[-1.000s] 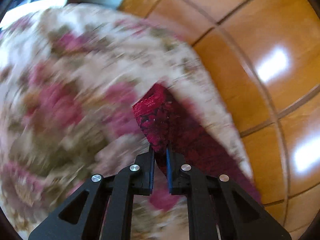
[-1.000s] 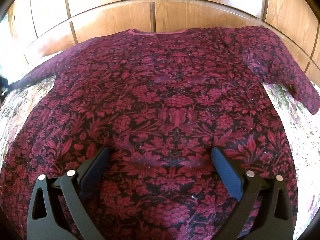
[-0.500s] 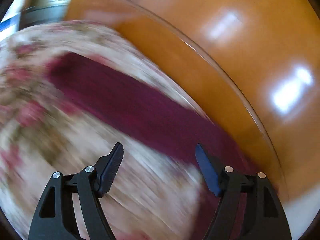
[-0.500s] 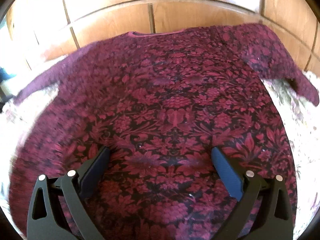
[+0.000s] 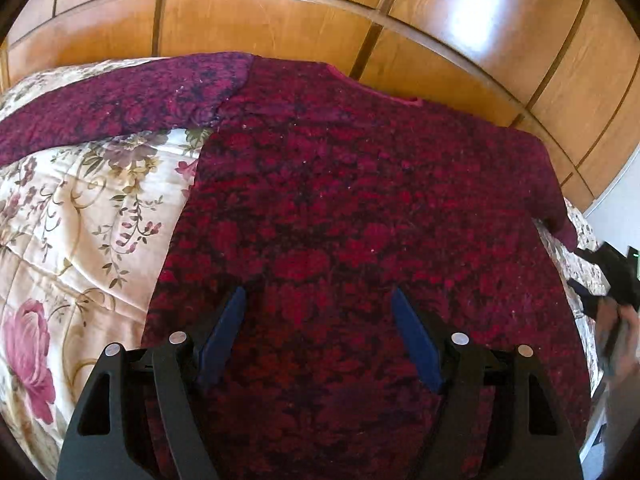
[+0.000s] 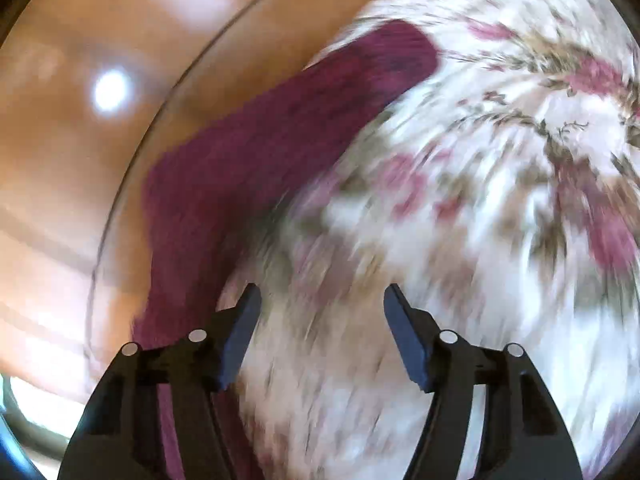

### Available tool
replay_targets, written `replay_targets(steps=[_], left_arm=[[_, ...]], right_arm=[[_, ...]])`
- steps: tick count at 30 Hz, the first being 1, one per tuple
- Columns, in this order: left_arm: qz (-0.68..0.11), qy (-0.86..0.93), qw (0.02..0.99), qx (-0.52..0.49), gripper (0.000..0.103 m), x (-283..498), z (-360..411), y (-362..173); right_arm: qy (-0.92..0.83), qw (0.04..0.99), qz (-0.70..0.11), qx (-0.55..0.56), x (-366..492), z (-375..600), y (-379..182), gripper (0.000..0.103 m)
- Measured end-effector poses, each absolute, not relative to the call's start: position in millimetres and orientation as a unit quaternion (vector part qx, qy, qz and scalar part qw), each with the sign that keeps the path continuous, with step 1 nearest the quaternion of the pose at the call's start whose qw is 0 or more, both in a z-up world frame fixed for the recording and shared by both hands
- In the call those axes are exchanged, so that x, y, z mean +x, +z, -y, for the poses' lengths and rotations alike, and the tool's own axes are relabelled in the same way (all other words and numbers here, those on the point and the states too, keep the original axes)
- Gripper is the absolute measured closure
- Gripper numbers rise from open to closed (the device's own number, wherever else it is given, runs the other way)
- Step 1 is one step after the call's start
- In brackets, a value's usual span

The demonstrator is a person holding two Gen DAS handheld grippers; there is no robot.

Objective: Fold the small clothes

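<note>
A dark red patterned sweater [image 5: 360,220] lies flat, front down the bed, on a floral bedspread [image 5: 80,208]. Its left sleeve [image 5: 120,108] stretches out sideways. My left gripper [image 5: 318,294] hovers over the sweater's lower body, jaws opening and holding nothing. In the blurred right wrist view, the right sleeve [image 6: 280,120] runs from lower left to top middle. My right gripper [image 6: 321,290] sits beside that sleeve over the bedspread [image 6: 480,200], jaws closing with nothing between them. It also shows at the right edge of the left wrist view as a black gripper [image 5: 585,271] near the sleeve's cuff [image 5: 560,228].
Glossy wooden panels [image 5: 280,32] stand right behind the sweater's collar, also seen as wooden panels [image 6: 100,160] left of the right sleeve. A person's hand [image 5: 620,336] holds the right gripper at the bed's right edge. Bedspread lies bare on the left.
My left gripper let go of the left sleeve's cuff, opened wide and swung back over the sweater's body. My right gripper left the body, swung to the right sleeve and narrowed its jaws.
</note>
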State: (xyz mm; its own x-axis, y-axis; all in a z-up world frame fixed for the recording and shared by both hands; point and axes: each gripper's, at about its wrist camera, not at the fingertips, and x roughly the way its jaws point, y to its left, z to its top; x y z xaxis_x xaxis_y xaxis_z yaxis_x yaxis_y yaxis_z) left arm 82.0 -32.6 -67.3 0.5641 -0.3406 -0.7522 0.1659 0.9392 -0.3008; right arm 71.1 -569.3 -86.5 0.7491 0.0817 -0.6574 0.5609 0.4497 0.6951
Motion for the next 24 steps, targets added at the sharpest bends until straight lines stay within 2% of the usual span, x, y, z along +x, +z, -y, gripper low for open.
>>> replay_targets(steps=[5,11,13,14,15,20,24], left_arm=[[-0.445,-0.150,0.879,-0.079,0.017,86,38,-69],[-0.448,-0.148,0.879,-0.063,0.013,92,50,-71],[-0.448,-0.148,0.879,-0.064,0.013,94,50,-72],[-0.448,-0.148,0.879,-0.063,0.012,93,50,-72],[-0.448,-0.148,0.879,-0.063,0.012,93,50,-72],[-0.448,-0.149,0.879,-0.065,0.012,92,49,-73],[-0.449,-0.153,0.878,-0.068,0.011,93,48,-74]], right_arm=[[-0.151,0.747,-0.263,0.592,110,615,-111,0.042],[-0.176,0.751,-0.253,0.585,152,640,-107,0.042],[-0.191,0.758,-0.274,0.560,163,645,-100,0.056],[-0.210,0.766,-0.291,0.533,166,647,-94,0.080],[-0.221,0.770,-0.298,0.519,165,648,-91,0.086],[-0.320,0.808,-0.294,0.397,135,645,-37,0.091],[-0.362,0.801,-0.336,0.339,125,647,-48,0.093]])
